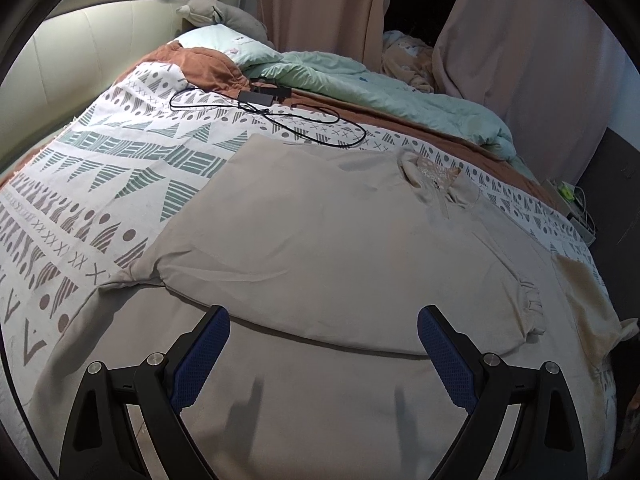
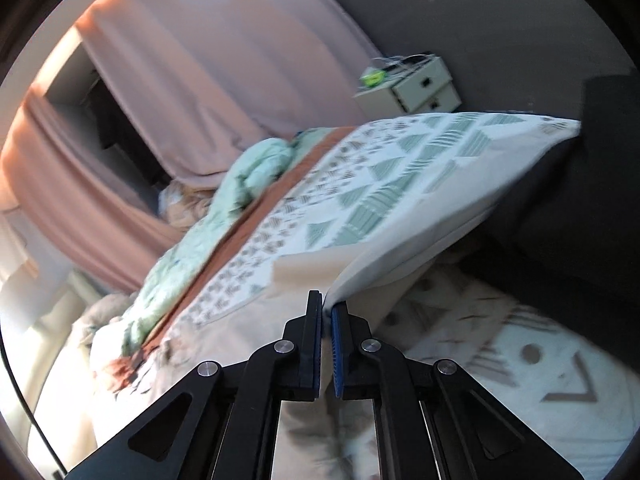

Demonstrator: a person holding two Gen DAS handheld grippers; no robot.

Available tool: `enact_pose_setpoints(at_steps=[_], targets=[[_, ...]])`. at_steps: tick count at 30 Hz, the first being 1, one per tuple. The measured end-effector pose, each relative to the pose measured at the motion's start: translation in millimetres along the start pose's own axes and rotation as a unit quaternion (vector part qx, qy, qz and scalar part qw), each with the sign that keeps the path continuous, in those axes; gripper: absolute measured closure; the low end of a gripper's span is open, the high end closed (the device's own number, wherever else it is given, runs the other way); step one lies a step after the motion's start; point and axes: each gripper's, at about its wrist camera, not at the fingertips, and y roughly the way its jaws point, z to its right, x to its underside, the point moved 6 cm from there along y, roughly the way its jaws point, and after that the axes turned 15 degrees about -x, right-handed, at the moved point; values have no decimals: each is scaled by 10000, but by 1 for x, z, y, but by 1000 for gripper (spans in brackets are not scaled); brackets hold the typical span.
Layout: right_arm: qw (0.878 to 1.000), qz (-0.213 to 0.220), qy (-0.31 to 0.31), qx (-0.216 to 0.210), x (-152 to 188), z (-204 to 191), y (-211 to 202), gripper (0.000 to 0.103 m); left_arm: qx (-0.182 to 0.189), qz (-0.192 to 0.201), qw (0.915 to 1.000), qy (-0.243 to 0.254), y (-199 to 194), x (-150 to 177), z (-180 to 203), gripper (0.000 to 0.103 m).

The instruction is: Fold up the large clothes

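A large beige garment point(image 1: 320, 240) lies spread on the patterned bedspread point(image 1: 120, 160), its collar point(image 1: 432, 176) toward the far right. One side is folded over the body, and a ruffled cuff point(image 1: 532, 308) shows at the right. My left gripper point(image 1: 324, 320) hovers open just over the near part of the garment, with nothing between its blue pads point(image 1: 200, 360). In the blurred right wrist view my right gripper point(image 2: 326, 300) is shut at the bed's edge. A strip of the beige garment point(image 2: 308, 272) runs down into its tips, so it appears pinched there.
A black charger with a looped cable point(image 1: 264, 96) lies on the bedspread beyond the garment. A mint duvet point(image 1: 360, 76) and a pillow point(image 1: 216, 40) are bunched at the far side. Pink curtains point(image 1: 320, 0) hang behind. A small white drawer unit point(image 2: 416, 84) stands by the bed's corner.
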Motion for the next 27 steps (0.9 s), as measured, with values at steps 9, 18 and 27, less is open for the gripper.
enact_pose_setpoints(at_steps=[9,18,27], targets=[[9935,-981,-496,-278,60,-75,42,97,258,19,9996,-136,-10,-5,-3,8],[9817,-1887,-269,-38,120,-85,58,53,411,81,9986,-334,-20,-12,-11,8],[9929,-782,891,117,84,-20,13,18,351,34,9987,-361,-17,-10,-12,8]])
